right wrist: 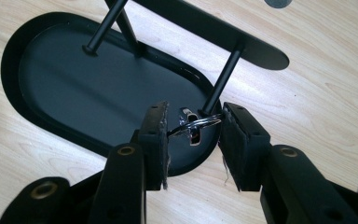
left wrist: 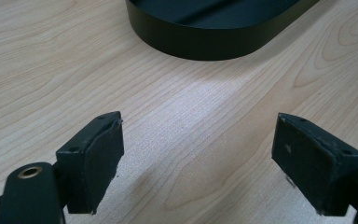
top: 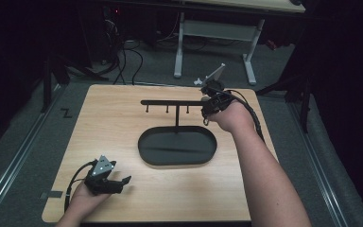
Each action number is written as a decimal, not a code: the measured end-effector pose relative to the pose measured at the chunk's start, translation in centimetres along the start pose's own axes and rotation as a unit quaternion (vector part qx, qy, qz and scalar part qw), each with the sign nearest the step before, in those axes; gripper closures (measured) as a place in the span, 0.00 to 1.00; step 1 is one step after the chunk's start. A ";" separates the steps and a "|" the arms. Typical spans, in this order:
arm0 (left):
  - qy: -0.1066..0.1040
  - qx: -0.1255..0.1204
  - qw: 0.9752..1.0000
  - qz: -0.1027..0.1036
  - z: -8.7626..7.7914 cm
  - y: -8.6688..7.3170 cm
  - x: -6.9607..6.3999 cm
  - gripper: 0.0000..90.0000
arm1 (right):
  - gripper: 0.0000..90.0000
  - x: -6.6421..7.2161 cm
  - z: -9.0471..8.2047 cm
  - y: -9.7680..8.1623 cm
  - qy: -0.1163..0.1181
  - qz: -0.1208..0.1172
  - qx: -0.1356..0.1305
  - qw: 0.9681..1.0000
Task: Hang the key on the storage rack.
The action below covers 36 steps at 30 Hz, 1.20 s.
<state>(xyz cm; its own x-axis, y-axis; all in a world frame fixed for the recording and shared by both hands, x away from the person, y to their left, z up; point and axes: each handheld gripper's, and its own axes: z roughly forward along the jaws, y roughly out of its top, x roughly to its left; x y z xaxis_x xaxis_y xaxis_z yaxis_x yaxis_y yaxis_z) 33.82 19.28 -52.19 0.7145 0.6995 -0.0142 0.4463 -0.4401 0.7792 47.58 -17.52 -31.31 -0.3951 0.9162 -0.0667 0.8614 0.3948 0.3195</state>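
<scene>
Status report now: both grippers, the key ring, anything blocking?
Left gripper open, low over bare table. Right gripper holding key ring at end peg of black stand. Nothing in the way.

No legible text, labels, brands or numbers anywhere. Only a black Z-shaped mark (top: 66,113) on the grey floor (top: 23,142), at 9 o'clock of the table (top: 118,127).

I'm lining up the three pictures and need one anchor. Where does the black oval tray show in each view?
High view: black oval tray at table centre, under the hook stand.
Left gripper view: its wall at top centre, beyond the open claw.
Right gripper view: upper left, behind the claw.
Shared landmark: the wooden table.
</scene>
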 end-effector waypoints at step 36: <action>-0.001 0.000 1.000 0.003 0.1 0.1 -0.1 0.19 | 0.63 -0.3 -0.8 0.6 -0.013 0.016 -0.024 0.999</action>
<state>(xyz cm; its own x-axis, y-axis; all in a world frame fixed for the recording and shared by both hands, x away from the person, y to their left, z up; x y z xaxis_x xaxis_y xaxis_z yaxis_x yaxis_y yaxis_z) 33.87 19.15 -52.19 0.7181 0.6959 -0.0111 0.4428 -0.4445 0.7787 47.98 -17.66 -30.36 -0.3586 0.9301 -0.0802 0.8567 0.3619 0.3676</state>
